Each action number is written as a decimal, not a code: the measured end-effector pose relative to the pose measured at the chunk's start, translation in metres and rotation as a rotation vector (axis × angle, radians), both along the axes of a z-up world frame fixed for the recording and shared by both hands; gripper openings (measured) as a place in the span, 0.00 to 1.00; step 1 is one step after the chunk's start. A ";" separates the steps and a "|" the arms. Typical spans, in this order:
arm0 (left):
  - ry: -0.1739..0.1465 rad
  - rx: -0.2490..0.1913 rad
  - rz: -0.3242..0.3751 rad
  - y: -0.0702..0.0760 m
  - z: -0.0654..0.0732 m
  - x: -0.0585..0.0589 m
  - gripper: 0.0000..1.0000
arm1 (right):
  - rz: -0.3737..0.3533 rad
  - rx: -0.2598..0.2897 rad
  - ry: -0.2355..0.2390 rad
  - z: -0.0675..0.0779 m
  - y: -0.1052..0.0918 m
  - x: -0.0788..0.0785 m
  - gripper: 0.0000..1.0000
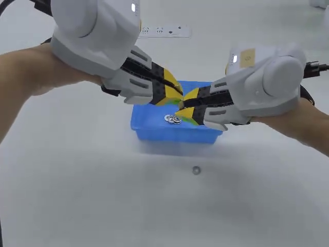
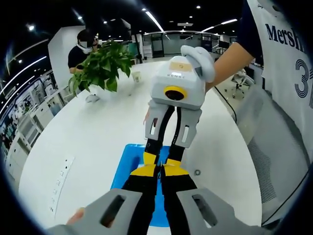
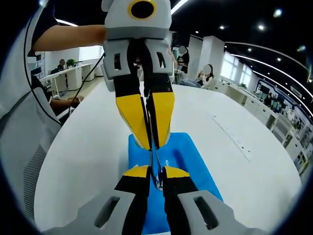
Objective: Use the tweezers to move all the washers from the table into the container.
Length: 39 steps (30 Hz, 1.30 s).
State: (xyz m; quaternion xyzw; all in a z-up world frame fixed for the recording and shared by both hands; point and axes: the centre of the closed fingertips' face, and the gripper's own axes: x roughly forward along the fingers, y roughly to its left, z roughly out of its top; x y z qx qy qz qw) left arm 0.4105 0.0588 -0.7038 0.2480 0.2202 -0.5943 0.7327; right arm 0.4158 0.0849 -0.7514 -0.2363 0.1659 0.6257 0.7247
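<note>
On the white jersey (image 2: 286, 88), "Mersh" and "3", tweezers (image 3: 154, 166) above blue container (image 3: 195, 166)

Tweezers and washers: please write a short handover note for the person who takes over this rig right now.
Claws: the left claw and the right claw meet tip to tip above the blue container. Both appear shut on the tweezers, which run between them.
Done: a few washers lie in the container.
Left: one washer is on the table, on the near side of the container. Pick it up with the tweezers and drop it in.
</note>
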 end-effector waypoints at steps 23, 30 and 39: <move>0.010 -0.001 -0.010 -0.006 -0.003 0.000 0.06 | -0.003 -0.003 0.012 -0.004 -0.002 0.001 0.11; -0.018 -0.006 -0.020 -0.009 0.010 -0.005 0.06 | 0.006 0.017 -0.003 0.008 -0.003 -0.003 0.11; -0.055 -0.017 -0.029 -0.014 0.026 -0.014 0.06 | 0.008 0.034 -0.036 0.028 -0.011 -0.012 0.10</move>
